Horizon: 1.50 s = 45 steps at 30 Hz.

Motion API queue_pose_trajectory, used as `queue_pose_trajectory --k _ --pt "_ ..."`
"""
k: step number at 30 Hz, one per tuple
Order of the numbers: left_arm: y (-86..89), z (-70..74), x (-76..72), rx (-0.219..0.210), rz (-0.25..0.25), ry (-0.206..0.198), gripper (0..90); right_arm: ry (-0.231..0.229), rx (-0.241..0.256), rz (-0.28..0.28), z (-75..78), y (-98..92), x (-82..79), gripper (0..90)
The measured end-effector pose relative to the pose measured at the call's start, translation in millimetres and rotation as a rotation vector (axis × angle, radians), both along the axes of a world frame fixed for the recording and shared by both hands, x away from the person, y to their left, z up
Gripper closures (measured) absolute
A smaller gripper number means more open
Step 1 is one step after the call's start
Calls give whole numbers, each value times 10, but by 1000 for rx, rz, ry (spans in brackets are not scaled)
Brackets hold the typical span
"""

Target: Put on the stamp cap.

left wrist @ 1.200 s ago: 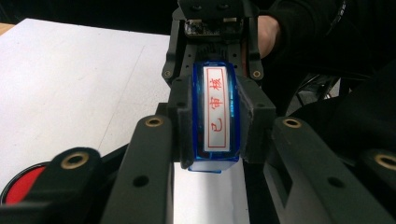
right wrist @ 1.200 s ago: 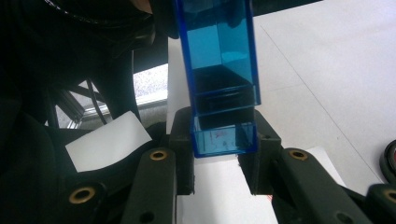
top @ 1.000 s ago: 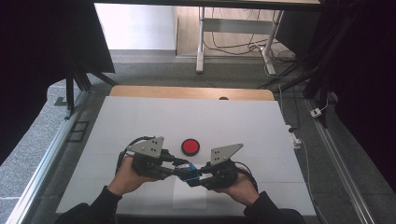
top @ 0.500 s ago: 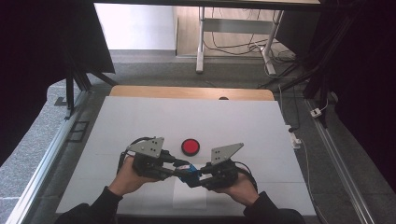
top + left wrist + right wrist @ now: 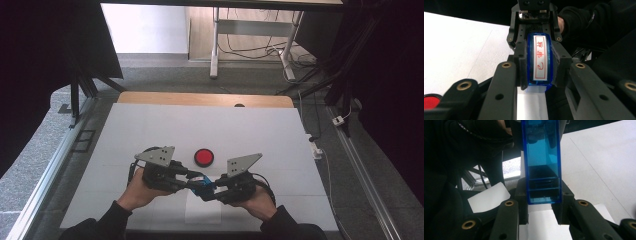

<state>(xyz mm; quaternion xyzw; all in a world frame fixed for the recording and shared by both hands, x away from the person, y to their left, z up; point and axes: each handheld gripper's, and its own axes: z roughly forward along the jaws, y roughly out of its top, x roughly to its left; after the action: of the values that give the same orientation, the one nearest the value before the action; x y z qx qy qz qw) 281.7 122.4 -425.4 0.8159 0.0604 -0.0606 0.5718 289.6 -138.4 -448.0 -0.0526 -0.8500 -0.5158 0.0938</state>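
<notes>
Left tool [image 5: 186, 181] clamped on one end of the blue stamp [image 5: 202, 185], right tool [image 5: 214, 190] clamped on the other end, both held just above the near middle of the tabletop [image 5: 150, 125]. Little changed from a second ago: same grip, same meeting point, hands shifted barely if at all. Seen in the left gripper view: stamp [image 5: 540, 62] pinched between both pairs of jaws, red characters on its white label. Below it, a white paper sheet [image 5: 202, 212]. Just beyond, a red round pad [image 5: 204, 157], unmoved.
</notes>
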Motion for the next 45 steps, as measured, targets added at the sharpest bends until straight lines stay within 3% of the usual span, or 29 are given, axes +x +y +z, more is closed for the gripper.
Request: queue_pose_trajectory --k 8,14,17,34,45 --pt "-11 26 -2 29 9 -24 699 -11 -10 -12 -6 5 -2 681" --pt "-13 34 8 35 35 7 699 -36 -13 -51 -5 20 -28 643" --pt "-21 45 0 51 44 -1 699 -40 -14 -64 -1 17 -32 626" --pt "72 122 -7 72 102 -7 698 -64 -40 -136 -22 -16 -36 440" --pt "172 163 8 120 173 -18 698 -96 -82 -225 -14 -60 -59 322"
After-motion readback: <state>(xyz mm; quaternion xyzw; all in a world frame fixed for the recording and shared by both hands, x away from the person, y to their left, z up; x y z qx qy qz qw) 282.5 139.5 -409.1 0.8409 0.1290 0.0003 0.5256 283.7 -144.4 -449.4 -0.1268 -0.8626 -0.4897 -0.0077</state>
